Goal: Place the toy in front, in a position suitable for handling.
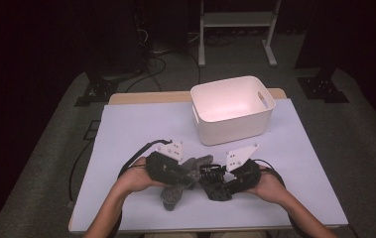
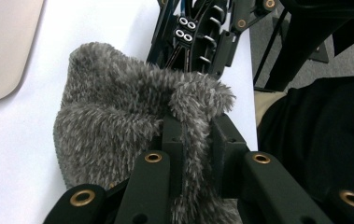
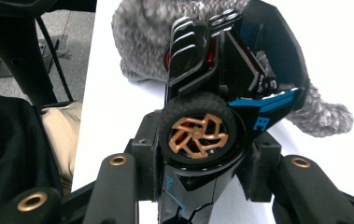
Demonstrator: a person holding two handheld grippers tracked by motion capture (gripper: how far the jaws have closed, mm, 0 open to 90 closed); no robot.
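Note:
A grey fuzzy cloth (image 1: pixel 173 194) lies near the table's front edge, between my two hands. My left gripper (image 1: pixel 188 173) is shut on a fold of it. In the left gripper view the fur (image 2: pixel 114 116) bunches up between the black jaws of that gripper (image 2: pixel 197 135). My right gripper (image 1: pixel 220 181) is shut on a black toy car (image 1: pixel 214 187) with blue trim. In the right gripper view the jaws of that gripper (image 3: pixel 202 154) press on the car (image 3: pixel 240 60) at a bronze-spoked wheel (image 3: pixel 198 135). The car's far end touches the cloth (image 3: pixel 142 32).
An empty white bin (image 1: pixel 230 126) stands at the back right of the pale mat (image 1: pixel 141 129). A metal stand (image 1: pixel 235 20) and cables are on the floor beyond the table. The bin's corner (image 2: pixel 2 46) lies close to the cloth.

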